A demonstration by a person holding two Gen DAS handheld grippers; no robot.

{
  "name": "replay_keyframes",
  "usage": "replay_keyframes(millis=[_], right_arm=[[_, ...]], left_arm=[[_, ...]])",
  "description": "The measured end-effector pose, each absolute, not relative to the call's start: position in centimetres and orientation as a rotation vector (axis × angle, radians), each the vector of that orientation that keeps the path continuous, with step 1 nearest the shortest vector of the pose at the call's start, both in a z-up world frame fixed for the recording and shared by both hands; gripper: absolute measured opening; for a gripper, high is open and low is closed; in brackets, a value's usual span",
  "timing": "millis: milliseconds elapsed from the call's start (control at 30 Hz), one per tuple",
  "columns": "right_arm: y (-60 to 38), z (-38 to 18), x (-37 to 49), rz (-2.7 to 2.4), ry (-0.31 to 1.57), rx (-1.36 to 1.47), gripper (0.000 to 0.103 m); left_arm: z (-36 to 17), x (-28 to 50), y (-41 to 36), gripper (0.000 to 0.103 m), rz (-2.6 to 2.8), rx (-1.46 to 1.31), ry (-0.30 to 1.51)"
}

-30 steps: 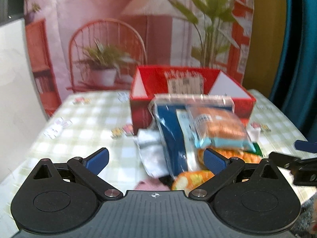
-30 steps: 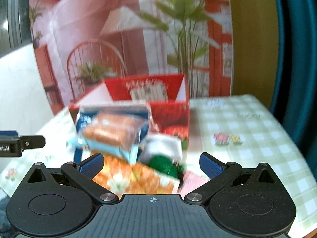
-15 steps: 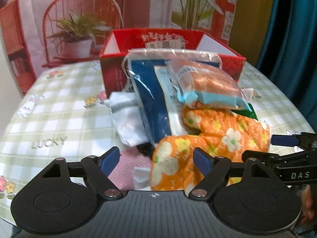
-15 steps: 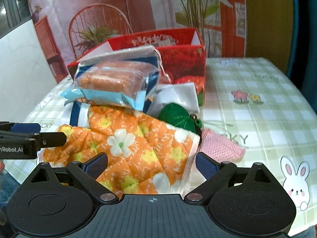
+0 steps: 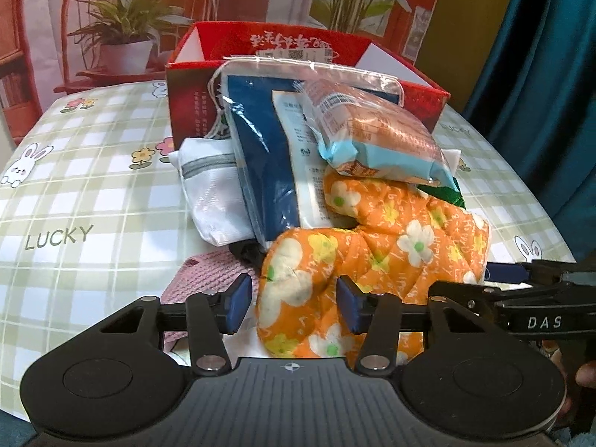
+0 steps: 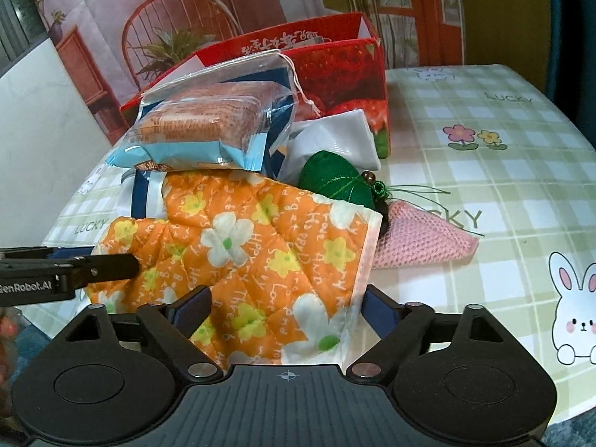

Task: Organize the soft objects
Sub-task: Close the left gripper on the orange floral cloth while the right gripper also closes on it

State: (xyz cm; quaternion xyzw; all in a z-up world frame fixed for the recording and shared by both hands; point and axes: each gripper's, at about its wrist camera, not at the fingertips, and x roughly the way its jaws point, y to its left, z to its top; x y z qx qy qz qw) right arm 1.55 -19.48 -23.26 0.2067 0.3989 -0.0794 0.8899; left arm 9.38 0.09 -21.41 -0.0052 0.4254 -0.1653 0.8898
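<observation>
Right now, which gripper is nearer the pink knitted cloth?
Left. The left gripper has the pink knitted cloth right at its left-hand finger; the right gripper straddles the orange floral cloth, the pink one lying beyond it.

Bread packet [image 5: 376, 138] atop floral cloth [image 5: 376, 260], box [image 5: 283, 48] behind, knitted cloth [image 6: 421, 238] beside
</observation>
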Motion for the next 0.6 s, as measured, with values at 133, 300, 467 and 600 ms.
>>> replay_keyframes(millis=[133,300,467,600], right_arm=[[-19.5,-22.9,1.3,-0.163,0.813,0.428,0.076],[-19.6,-21.9,0.8,-0.166,0.773,0.423,0.058],[-19.5,-21.1,0.6,-0.161,0.739,0.406,0.041],[-19.7,-20.9,0.6,-0.143,0.725,0.412,0.022]], left_arm=[[-21.2,9.3,0.5,0.037,-0.344,-0.043,0.878],[-21.0,9.4,1.8,0.028,-0.335,-0.138,0.863],[-21.1,9.6,1.3,0.028,-0.329,-0.107,0.875],[-21.3,9.8,1.2,0.028,-0.320,-0.087,0.882]])
